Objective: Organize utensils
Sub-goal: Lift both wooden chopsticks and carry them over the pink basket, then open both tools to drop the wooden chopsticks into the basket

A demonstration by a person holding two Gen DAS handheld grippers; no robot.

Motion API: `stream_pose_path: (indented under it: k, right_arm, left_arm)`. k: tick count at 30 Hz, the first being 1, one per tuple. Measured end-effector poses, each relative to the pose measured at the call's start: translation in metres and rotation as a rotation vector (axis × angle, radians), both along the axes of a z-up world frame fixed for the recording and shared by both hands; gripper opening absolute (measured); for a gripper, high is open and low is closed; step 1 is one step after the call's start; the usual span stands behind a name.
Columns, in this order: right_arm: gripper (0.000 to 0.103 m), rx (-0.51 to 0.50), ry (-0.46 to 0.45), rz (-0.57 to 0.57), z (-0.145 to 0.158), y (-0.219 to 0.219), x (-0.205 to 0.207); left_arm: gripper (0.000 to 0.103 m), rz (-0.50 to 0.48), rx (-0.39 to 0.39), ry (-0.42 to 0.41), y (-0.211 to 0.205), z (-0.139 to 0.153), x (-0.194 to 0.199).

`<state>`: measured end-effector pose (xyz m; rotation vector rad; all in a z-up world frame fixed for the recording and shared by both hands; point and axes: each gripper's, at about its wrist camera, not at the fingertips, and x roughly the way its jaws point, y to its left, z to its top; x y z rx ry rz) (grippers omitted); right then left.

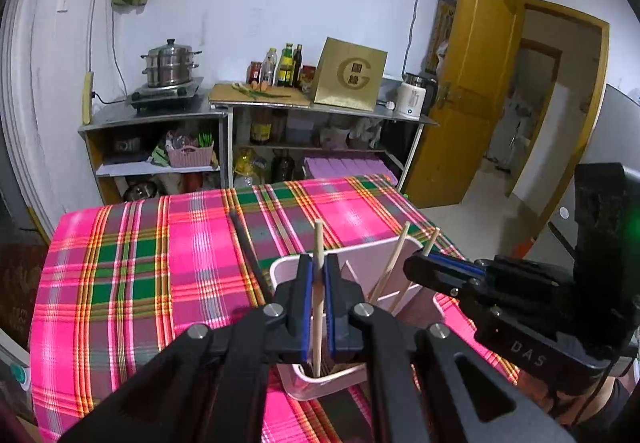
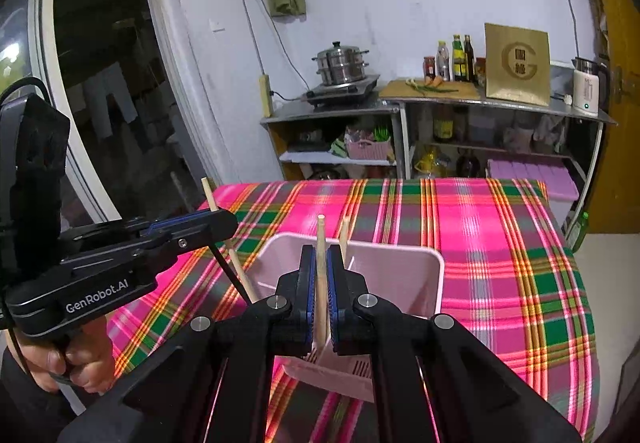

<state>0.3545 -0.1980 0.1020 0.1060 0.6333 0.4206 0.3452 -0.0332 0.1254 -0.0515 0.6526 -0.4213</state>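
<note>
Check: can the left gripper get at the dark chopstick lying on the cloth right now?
Probably not yet. The left gripper is shut on a wooden chopstick over the pink holder. The dark chopstick lies just left with nothing over it, so it looks reachable after release.

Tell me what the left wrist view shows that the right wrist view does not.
Only the left wrist view shows the open yellow door and the room behind it. Only the right wrist view shows the dark window and the hand holding the left gripper. Both show each gripper shut on a wooden chopstick over the pink holder on the plaid tablecloth.
</note>
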Motion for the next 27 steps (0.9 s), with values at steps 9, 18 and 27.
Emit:
stream_pose_path:
  k: [9,18,27]
  right_arm:
    - [0.006,0.010,0.041,-0.020,-0.012,-0.006,0.003]
    - [0.022,0.005,0.048,-0.026,-0.011,-0.011,-0.013]
    - [0.022,0.003,0.020,-0.022,-0.015,-0.019,-0.063]
  left_arm:
    - [0.006,0.013,0.009,0.031,0.005,-0.013,-0.001]
    - [0.025,0.021,-0.006,0.023,0.012,-0.015,-0.021]
    - [0.025,0.041,-0.012,0.005,0.024,-0.027,-0.069]
